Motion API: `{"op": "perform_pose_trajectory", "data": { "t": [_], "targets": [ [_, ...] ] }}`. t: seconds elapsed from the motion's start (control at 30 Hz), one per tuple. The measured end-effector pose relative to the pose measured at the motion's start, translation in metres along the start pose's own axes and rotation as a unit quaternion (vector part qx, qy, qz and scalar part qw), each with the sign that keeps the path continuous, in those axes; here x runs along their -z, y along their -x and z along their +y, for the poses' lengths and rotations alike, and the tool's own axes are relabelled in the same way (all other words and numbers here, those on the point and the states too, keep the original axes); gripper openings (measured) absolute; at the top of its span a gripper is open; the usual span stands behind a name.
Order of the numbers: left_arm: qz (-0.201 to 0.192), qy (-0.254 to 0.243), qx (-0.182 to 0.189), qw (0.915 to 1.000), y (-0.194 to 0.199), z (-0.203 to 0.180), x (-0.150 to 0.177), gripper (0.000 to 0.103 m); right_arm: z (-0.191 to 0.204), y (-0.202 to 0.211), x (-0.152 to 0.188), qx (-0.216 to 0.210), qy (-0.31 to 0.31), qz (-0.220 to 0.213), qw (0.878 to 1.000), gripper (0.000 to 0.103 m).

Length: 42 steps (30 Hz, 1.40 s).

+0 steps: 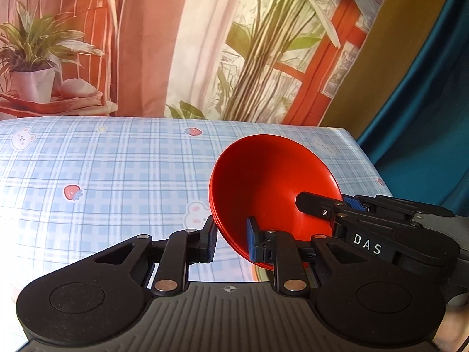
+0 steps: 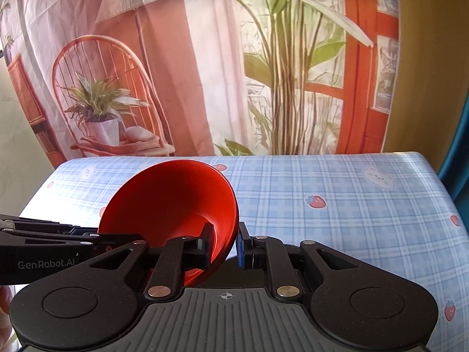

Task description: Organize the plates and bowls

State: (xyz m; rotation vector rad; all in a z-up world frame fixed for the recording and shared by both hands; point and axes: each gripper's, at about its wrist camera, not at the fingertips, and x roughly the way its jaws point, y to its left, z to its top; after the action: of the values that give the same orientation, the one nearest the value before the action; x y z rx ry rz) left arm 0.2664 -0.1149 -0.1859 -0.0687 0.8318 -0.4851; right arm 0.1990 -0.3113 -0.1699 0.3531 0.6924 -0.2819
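Observation:
A stack of red bowls [image 1: 272,187] is held tilted above the table, its opening facing the cameras. My left gripper [image 1: 231,240] is shut on the stack's lower left rim, one finger inside and one outside. My right gripper [image 2: 225,245] is shut on the opposite rim of the same red bowls [image 2: 173,202]. The right gripper also shows in the left wrist view [image 1: 331,208], reaching in from the right. The left gripper shows in the right wrist view [image 2: 88,234], coming from the left.
The table wears a blue plaid cloth [image 1: 102,176] with bear and strawberry prints; it also shows in the right wrist view [image 2: 337,205]. A printed backdrop [image 2: 205,58] hangs behind the far edge. A teal curtain [image 1: 425,102] hangs at the right.

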Motion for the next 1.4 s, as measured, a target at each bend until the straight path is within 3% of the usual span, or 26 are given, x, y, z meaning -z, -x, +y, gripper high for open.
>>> {"op": "perform_pose_trajectory", "data": {
  "t": [0.7,1.23,1.4],
  "targets": [
    [0.049,-0.05,0.011,0.9975,-0.022,-0.057,0.021,0.023,-0.071,0.022,0.052,0.014,-0.071,0.005,0.997,0.013],
    [0.055,-0.057,-0.012,0.9967,-0.03,-0.058,0.031,0.023,-0.074,0.016,0.07,0.013,-0.077,0.015,0.997,0.013],
    [0.046,-0.064,-0.015,0.9968,-0.022,-0.06,0.03,0.038,-0.075,0.023,0.07,0.017,-0.078,0.004,0.997,0.018]
  ]
}}
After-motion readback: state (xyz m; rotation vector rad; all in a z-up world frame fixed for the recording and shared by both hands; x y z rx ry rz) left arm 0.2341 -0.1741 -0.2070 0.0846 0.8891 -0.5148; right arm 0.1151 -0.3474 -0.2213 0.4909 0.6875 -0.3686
